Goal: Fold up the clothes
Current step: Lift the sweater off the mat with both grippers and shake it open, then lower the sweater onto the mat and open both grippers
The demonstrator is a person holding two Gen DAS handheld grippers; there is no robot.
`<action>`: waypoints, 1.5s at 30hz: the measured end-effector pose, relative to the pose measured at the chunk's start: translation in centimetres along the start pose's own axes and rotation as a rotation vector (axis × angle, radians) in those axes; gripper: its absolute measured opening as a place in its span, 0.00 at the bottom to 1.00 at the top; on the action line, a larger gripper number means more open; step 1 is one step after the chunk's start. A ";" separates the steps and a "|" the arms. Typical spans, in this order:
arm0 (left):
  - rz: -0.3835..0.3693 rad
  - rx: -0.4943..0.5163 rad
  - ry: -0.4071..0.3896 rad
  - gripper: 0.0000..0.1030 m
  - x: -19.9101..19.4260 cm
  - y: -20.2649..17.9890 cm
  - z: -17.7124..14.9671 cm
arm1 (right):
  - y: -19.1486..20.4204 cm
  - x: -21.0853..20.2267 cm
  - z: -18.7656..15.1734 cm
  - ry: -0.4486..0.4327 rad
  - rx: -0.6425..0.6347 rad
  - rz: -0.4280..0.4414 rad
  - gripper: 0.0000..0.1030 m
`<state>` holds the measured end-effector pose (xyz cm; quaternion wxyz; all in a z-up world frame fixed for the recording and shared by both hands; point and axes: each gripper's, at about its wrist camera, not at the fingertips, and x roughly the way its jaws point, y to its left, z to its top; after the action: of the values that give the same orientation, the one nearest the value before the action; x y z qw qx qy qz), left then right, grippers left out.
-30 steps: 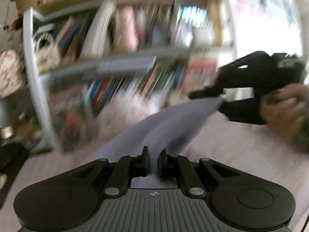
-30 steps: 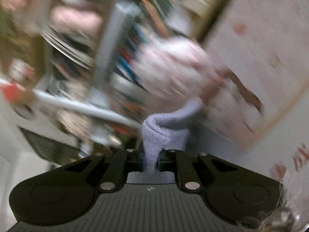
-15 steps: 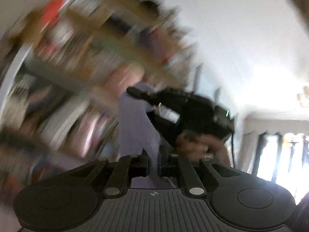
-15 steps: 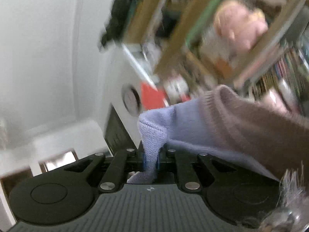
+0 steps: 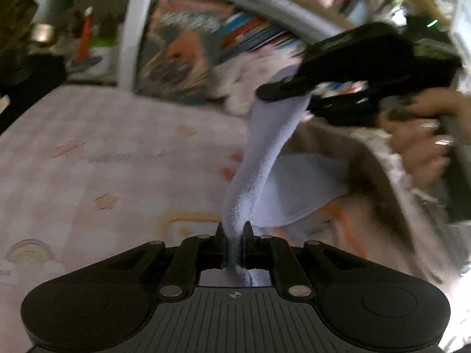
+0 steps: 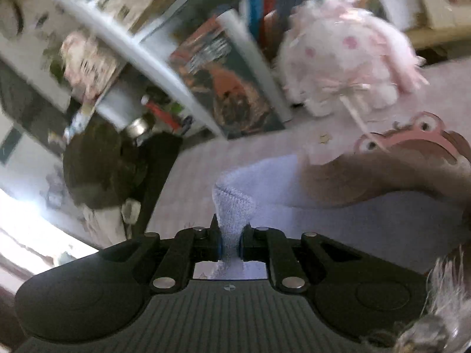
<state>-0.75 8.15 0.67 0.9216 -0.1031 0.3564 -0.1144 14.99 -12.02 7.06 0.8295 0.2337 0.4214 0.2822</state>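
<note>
A pale lavender knit garment (image 5: 259, 158) stretches taut between two grippers above a pink patterned bed (image 5: 88, 153), one end clamped in the left gripper (image 5: 234, 242) and the far end pinched by the right gripper (image 5: 297, 94), held in the person's right hand (image 5: 418, 135). In the right wrist view, the right gripper (image 6: 229, 241) bites a bunched fold of the garment (image 6: 235, 206), with a pink plush toy (image 6: 344, 56) against the bookshelf (image 6: 164, 56) beyond.

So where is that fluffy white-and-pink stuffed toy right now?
In the right wrist view, the fluffy white-and-pink stuffed toy sits upper right on the pink bedsheet, against the bookshelf.
</note>
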 end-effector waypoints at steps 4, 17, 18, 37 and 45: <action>0.045 0.001 0.029 0.14 0.6 0.8 -0.1 | 1.8 -0.3 -2.2 0.016 -0.151 -0.020 0.45; 0.135 0.059 -0.080 0.31 -3.7 0.9 0.6 | -5.2 -7.7 -11.6 0.053 -0.454 -0.375 0.54; 0.105 0.047 -0.092 0.32 -3.9 0.4 0.6 | -5.8 -8.1 -12.0 0.049 -0.446 -0.397 0.54; 0.190 0.259 0.060 0.34 0.6 -8.7 -3.1 | -10.8 -12.7 -13.2 -0.094 -0.614 -0.706 0.54; 0.385 0.151 0.138 0.34 0.1 -4.2 -4.7 | -14.3 -11.2 -10.6 -0.026 -0.629 -0.727 0.16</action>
<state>-4.41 3.55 -1.66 0.9050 0.0444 0.4221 0.0304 4.61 -28.34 -1.23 0.9102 -0.1876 0.3595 0.0850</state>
